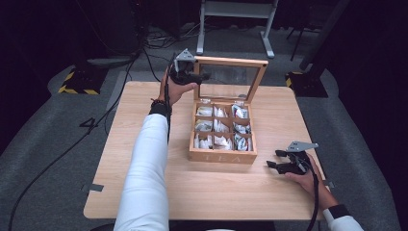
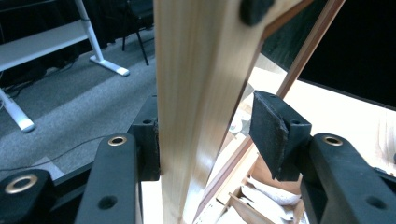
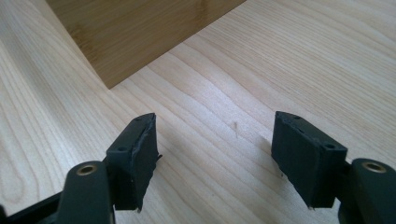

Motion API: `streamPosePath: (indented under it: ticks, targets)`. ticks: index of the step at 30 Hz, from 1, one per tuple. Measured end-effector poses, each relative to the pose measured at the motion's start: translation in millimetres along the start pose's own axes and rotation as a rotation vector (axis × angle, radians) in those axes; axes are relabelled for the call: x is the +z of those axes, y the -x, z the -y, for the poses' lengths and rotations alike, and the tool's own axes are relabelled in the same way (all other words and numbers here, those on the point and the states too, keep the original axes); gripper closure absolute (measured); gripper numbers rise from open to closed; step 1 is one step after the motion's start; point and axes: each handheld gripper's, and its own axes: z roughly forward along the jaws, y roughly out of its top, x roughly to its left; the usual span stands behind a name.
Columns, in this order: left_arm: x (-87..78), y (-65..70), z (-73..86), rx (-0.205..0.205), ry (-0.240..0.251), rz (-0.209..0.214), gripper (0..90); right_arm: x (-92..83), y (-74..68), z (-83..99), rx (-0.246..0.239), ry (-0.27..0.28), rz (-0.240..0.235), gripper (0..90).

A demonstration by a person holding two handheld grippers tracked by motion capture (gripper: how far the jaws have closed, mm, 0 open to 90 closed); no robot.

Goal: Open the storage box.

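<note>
Fingers of the left gripper (image 1: 202,76) straddle the tea box's lid (image 1: 231,61), one pad apart; right gripper (image 1: 274,160) released.

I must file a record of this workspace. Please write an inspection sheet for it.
Surface: light wooden table, bare around the box.
Job's things: wooden tea box with white tea bags; its glass-paned lid stands up.
Clutter: nothing seen.
Grippers: left gripper has the lid frame between its jaws, one pad touching it, the other apart; right gripper open, low above the table.
Cables: black cables on the floor.
Surroundings: grey floor, white metal frame, dark background.
</note>
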Motion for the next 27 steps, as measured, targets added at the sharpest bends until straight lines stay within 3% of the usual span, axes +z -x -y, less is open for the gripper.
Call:
streamPosePath:
  ticks: [4,15,21,24,27]
  targets:
    - [2.6,-0.5,0.5,0.006,0.004,-0.019,49.1,1.5,-3.5,1.4,-0.032,0.005,0.016,28.0]
    - [9.9,-6.0,0.5,-0.001,0.02,-0.05,47.6,2.0,-3.6,1.5,-0.025,0.004,0.026,25.4]
    - [16.5,-11.3,-1.4,-0.026,0.024,-0.072,45.6,2.0,-4.0,1.6,-0.018,0.003,0.035,24.5]
    - [22.7,-15.1,-5.0,-0.072,0.012,-0.092,43.5,3.1,-6.4,0.7,0.001,0.002,0.055,23.8]
    - [25.7,-17.6,-4.9,-0.079,0.015,-0.098,42.7,3.2,-6.7,0.4,0.005,-0.002,0.059,23.7]
